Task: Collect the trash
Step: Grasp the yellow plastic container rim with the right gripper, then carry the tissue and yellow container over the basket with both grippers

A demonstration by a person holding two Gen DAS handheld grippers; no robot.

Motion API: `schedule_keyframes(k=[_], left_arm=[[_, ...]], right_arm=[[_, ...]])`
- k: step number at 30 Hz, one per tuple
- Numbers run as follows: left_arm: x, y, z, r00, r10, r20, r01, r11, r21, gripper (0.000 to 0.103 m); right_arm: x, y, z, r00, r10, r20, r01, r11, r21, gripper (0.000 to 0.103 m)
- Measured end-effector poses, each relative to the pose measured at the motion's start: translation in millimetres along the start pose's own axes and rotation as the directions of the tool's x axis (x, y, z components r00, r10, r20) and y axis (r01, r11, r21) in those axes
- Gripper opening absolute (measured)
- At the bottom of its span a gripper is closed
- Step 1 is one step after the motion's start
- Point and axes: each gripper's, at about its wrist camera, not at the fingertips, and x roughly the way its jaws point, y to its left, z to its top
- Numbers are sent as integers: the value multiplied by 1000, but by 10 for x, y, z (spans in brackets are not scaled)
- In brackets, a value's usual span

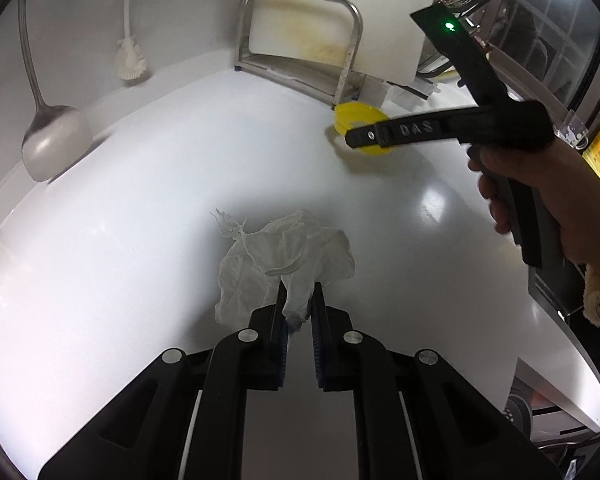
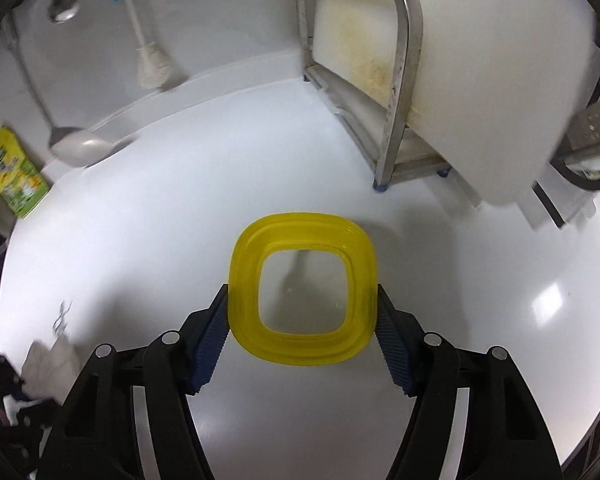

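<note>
Tissue (image 1: 284, 256), white, crumpled, thin

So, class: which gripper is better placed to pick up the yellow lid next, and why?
Right. The right gripper already straddles the yellow lid, pads at its edges, while the left gripper is clamped on the crumpled tissue.

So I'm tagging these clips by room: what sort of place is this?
Most likely a kitchen counter: a white cutting board stands in a steel rack, a ladle and a blue-handled brush hang on the wall.
</note>
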Motion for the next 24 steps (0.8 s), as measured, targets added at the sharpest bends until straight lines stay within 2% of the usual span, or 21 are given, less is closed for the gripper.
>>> schedule_keyframes(k=[4, 5, 6, 24], left_arm=[[-75, -70, -31, 1000, -2, 7, 2, 1000, 26, 11], [-97, -84, -46, 999, -37, 21, 36, 998, 54, 11], [-122, -95, -62, 999, -41, 22, 40, 998, 53, 11], [-658, -608, -463, 999, 20, 31, -21, 999, 30, 11]], right_arm=[[-199, 37, -216, 1000, 24, 9, -24, 1000, -3, 65], [-269, 52, -284, 1000, 29, 10, -29, 1000, -6, 65], [-335, 72, -351, 999, 35, 13, -35, 999, -8, 65], [-1162, 166, -1347, 992, 125, 29, -124, 992, -16, 66]])
